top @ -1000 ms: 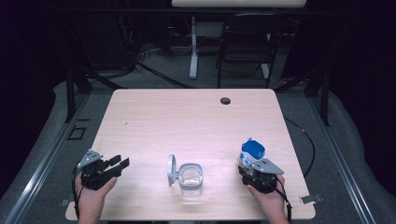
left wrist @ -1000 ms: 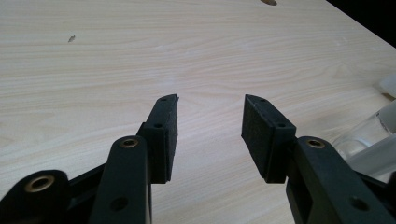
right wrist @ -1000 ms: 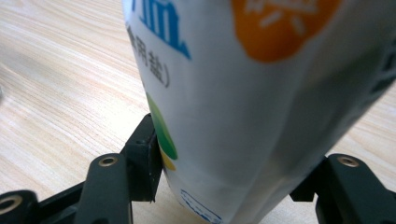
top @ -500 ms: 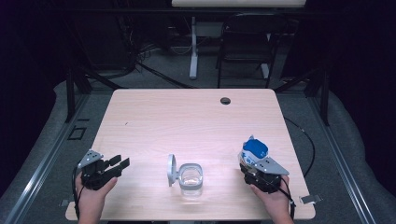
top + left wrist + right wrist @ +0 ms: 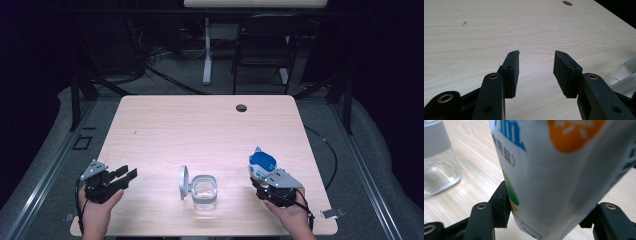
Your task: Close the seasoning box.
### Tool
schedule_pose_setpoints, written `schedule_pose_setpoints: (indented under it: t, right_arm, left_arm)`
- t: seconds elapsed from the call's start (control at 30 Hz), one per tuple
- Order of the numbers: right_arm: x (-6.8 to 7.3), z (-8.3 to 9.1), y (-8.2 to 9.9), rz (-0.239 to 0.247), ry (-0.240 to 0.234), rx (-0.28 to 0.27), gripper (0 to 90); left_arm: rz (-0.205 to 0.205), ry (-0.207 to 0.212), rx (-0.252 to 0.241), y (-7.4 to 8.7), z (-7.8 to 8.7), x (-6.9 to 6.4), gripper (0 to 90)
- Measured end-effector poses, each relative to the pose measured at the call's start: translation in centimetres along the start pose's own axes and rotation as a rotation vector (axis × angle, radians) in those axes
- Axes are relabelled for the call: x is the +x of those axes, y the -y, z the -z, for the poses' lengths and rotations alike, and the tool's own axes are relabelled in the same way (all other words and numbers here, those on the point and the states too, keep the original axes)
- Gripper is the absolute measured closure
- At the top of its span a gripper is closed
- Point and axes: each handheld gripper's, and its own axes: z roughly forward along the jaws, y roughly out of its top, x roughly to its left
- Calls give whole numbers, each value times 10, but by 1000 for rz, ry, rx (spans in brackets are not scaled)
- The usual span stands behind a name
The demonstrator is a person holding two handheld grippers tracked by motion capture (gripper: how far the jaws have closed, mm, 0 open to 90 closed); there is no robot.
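Right gripper (image 5: 544, 212) first: pads pressed against both flanks of a white salt pouch (image 5: 564, 170), spread fairly wide because of its bulk, with blue lettering and an orange patch up close. From the high view, the same pouch (image 5: 262, 161) carried blue end up ahead of the right gripper (image 5: 260, 172), near the front right of the table (image 5: 200, 130). Compared with a second ago: shifted slightly and seemingly lifted a little, same width of grip, no slipping visible. Probably carried clear of the wood now, though hard to confirm with the pouch's bottom edge at the very foot of the right gripper view. Next outward, the glass jar (image 5: 204, 191), well apart to the left of the pouch, hinged lid (image 5: 183, 181) swung open and standing on its left side; also seen at the left edge of the right gripper view (image 5: 436, 165), apparently empty. Likely meaning: pick-up done, travel toward the jar's mouth and a tilt to pour yet to come. Farther out, the left gripper (image 5: 536, 67): wide open, nothing between the pads, bare wood beneath, unmoved since a second ago, resting near the front left corner (image 5: 125, 175) well short of the jar. Possibly needed soon for steadying the jar.
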Motion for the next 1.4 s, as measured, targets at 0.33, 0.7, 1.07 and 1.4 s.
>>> schedule_pose_setpoints:
  t: [0.33,0.7,1.07,1.4]
  right_arm:
    - [9,-2,-14,61,3,-8,409]
    - [17,-8,-24,159,-35,20,410]
    - [24,-12,-31,211,-38,50,410]
    - [29,-16,-32,302,2,82,410]
  left_arm:
    - [6,0,4,1,0,1,561]
    - [7,-1,9,1,-2,1,560]
    - [14,-3,7,2,-2,3,561]
    - [15,-3,9,2,-2,4,561]
